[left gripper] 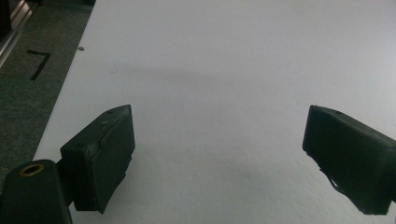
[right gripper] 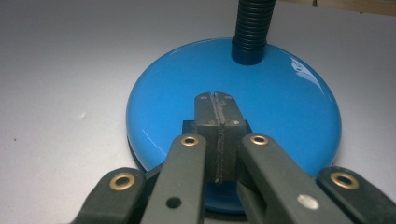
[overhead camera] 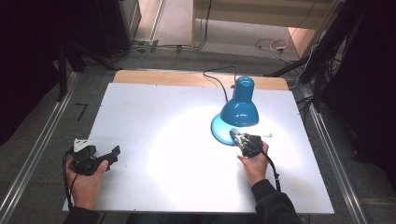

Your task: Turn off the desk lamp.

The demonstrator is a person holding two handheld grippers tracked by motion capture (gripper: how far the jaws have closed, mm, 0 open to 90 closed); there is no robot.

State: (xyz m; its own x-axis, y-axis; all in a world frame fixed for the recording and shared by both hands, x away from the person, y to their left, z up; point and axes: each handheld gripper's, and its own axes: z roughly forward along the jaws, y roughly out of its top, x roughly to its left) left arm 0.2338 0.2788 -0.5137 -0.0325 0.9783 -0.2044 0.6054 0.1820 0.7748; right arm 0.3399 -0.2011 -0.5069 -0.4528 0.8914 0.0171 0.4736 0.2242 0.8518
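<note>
My right claw (right gripper: pixel 217 100) pressed together, tips on blue lamp base (right gripper: pixel 280 98), likely over switch; lamp lit; left claw (left gripper: pixel 219 154) spread, idle over counter (left gripper: pixel 224 56); next: lift tips straight off.

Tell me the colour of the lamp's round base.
Glossy blue base, clearest in the right gripper view.

The white table (overhead camera: pixel 154 126) lies bare across its left, centre and near parts, open to passage. The only obstacle stands at the right: a blue desk lamp (overhead camera: pixel 239 109), its round base (right gripper: pixel 233 116) on the tabletop, shade above it, and a black cord (overhead camera: pixel 219 79) trailing off the far edge
</note>
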